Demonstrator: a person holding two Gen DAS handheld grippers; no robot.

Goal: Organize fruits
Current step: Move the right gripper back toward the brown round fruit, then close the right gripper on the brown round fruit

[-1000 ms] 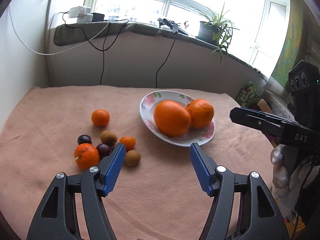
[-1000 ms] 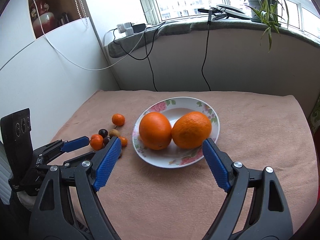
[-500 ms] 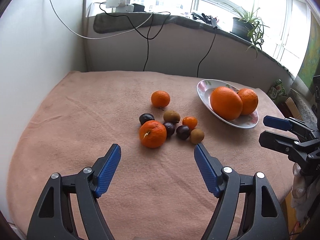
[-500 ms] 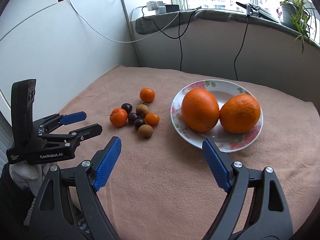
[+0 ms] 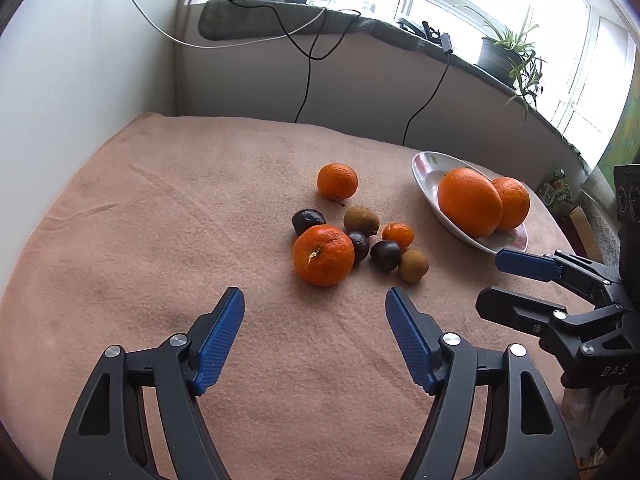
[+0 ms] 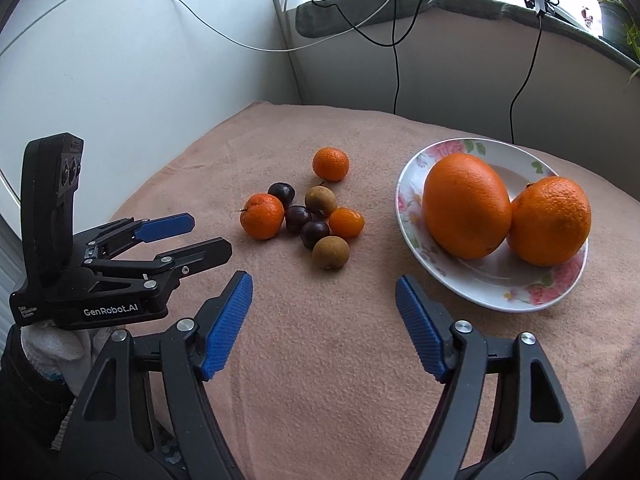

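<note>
small fruits (image 6: 304, 216) clustered on cloth; two oranges (image 6: 466, 204) on plate (image 6: 408, 208).

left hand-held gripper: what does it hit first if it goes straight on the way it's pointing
Probably the large stem-marked mandarin at the near edge of the loose pile, which sits centred ahead of the closing, empty left hand-held gripper. Depth is unclear; angled downward, it could meet the pink cloth first.

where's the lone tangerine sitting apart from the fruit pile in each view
Left wrist: tangerine, centre, behind the pile, left of the plate.
Right wrist: tangerine, centre, behind the pile, left of the plate.
Shared landmark: the plate holding two big oranges.
</note>
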